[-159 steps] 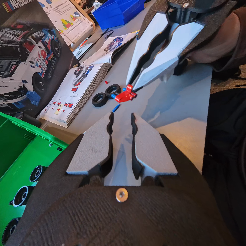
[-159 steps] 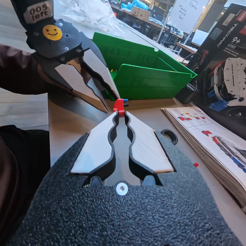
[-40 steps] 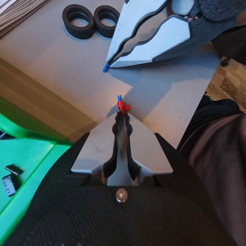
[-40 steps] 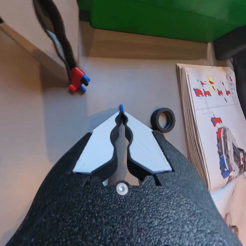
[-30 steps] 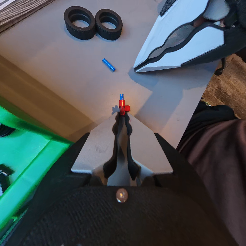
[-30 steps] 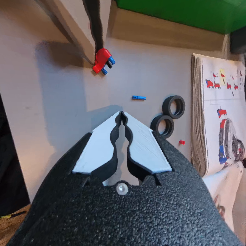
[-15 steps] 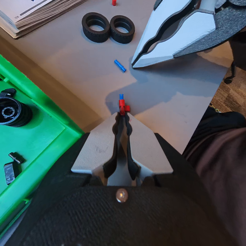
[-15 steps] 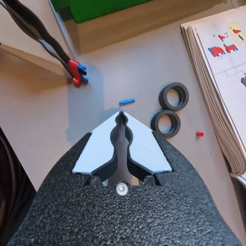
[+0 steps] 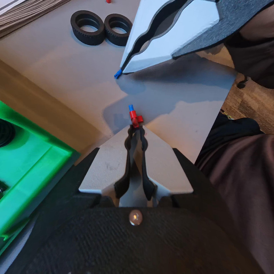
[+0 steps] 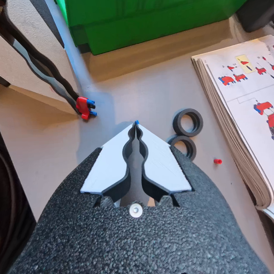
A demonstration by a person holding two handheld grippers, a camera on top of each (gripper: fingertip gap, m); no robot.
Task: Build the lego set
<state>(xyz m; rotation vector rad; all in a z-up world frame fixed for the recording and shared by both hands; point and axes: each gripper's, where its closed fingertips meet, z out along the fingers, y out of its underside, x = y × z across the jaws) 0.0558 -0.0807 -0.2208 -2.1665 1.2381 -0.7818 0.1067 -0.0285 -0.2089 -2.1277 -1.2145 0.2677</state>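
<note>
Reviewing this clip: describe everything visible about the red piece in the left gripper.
The red piece is a small glossy plastic connector, pinched at one end by the shut left gripper and held above the grey table. Two blue pins and a black one between them stick out of one side. From the left wrist view, one blue pin points away and a red stub sticks out sideways.

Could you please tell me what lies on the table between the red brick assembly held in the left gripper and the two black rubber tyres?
In the right wrist view, only the right gripper tip, pinching a small blue pin, sits between the red brick assembly and the two black rubber tyres; otherwise bare grey table.
</note>
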